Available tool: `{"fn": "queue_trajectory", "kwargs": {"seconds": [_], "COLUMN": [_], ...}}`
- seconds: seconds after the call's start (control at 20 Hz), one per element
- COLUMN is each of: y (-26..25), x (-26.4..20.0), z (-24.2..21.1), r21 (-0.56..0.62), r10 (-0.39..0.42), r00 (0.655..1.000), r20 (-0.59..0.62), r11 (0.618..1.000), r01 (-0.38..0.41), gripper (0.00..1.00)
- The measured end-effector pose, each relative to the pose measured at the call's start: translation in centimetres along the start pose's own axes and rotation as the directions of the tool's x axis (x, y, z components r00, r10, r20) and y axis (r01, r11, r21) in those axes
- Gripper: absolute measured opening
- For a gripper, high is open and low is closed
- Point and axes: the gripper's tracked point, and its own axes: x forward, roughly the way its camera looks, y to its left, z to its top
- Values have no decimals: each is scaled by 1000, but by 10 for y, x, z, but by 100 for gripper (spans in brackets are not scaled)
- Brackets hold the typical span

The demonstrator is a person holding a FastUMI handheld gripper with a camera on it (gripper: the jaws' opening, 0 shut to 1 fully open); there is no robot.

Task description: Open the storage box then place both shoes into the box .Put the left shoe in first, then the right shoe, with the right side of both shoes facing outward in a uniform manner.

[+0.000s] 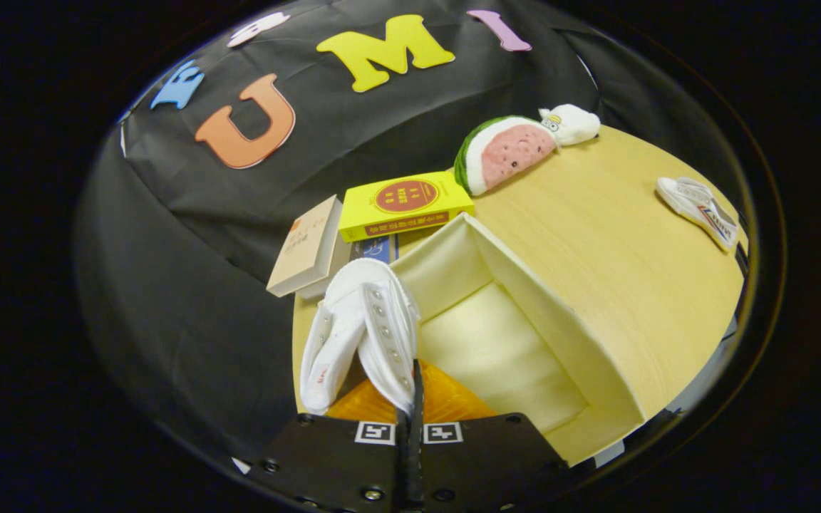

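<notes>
Black wrinkled cloth forms the booth wall [189,285], and in front of it lies a smooth, pale wood-grain table [596,256].

One storage box [517,335], the landmark, stands open on that table: cream, matte, fabric-like walls with straight edges and a bare pale floor inside. Its near wall lies folded down toward the camera.

One white canvas high-top shoe [360,328] hangs just beside the box's left wall, over an orange ribbed sole. Rows of small metal eyelets run down its flaps, and the gripper [410,399] has its fingers pressed together, pinching the edge of one flap between them.

Three books sit just behind the box's far corner: a yellow one [403,203] with a red round emblem lying flat on top of a blue one [376,249], and a beige one [307,246] leaning at their left.

One plush watermelon slice [503,153], green rind and fuzzy pink flesh, stands beyond the box toward the wall, and one small white soft toy [571,123] touches its upper end.

A second white shoe [695,210], with a striped side mark, lies on its side well apart from the box, far out on the table to the box's right.
</notes>
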Motion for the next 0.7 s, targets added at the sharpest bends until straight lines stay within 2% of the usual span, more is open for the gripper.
{"fn": "queue_trajectory", "kwargs": {"seconds": [0.5,0.55,0.6,0.65,0.7], "y": [3,8,2,-15,-24], "x": [5,6,11,11,14], "z": [-12,-17,-22,-25,-23], "r21": [-91,-104,-130,-161,-159], "r10": [-1,18,-15,-78,-90], "r00": [1000,1000,999,996,995], "r20": [8,-9,-33,-41,-38], "r11": [996,994,991,984,984], "r01": [1,-19,11,71,83], "gripper": [0,9,18,52,57]}}
